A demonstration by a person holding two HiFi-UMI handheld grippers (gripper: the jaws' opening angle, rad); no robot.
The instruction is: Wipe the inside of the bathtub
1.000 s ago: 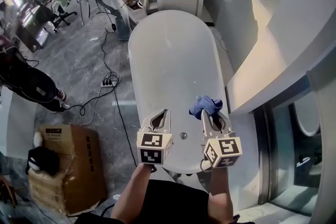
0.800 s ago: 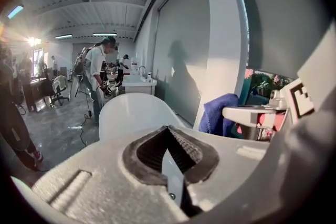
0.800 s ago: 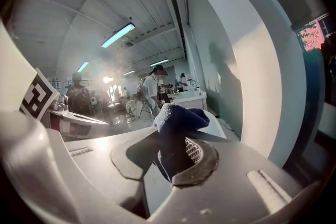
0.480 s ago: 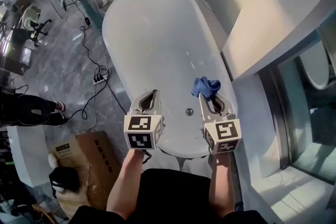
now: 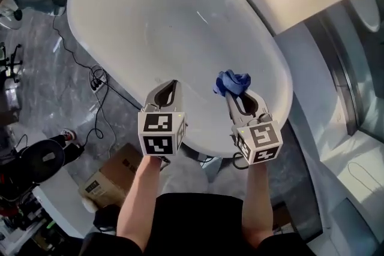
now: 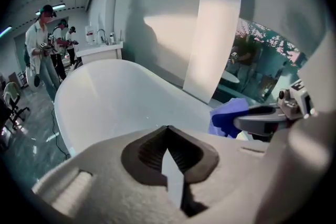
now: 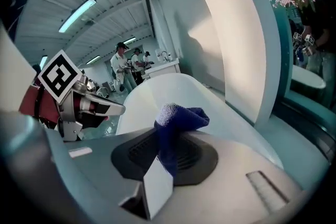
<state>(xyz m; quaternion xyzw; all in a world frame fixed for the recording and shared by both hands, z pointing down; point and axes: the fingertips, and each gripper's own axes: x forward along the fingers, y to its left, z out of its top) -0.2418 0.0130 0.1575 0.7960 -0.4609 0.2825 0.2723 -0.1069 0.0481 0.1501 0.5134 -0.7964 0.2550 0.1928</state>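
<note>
1. Since a second ago, leaned further over the white oval bathtub point(image 5: 150, 15), now filling the upper part of the head view. Both tools brought forward above its near end.
2. Right tool point(image 5: 231, 93): closed on a crumpled dark blue cloth point(image 5: 233, 82), pinched at one fold, with most of the bunch standing out past the tips.
3. Left tool point(image 5: 173, 84): closed tip to tip with nothing between, held near the right tool and about level with it.
4. Place of the cloth: in the air over the inside of the bathtub, at the near end and toward the right-hand rim. Apparently not yet touching the white wall, though hard to judge from above.
5. Step in hand, as a judgement: bringing the cloth down to the inner wall to begin the wiping. No stroke made so far, to judge from the cloth hanging clear.
6. To do it well:
   - Lower the right tool until the free bunch of cloth, not the hard tips, presses on the smooth wall.
   - Keep the grip firm, with only a small fold caught.
   - Wipe in long overlapping strokes from the rim down toward the bottom.
   - Keep the left tool out of the path, or use it to steady the body over the rim.
</note>
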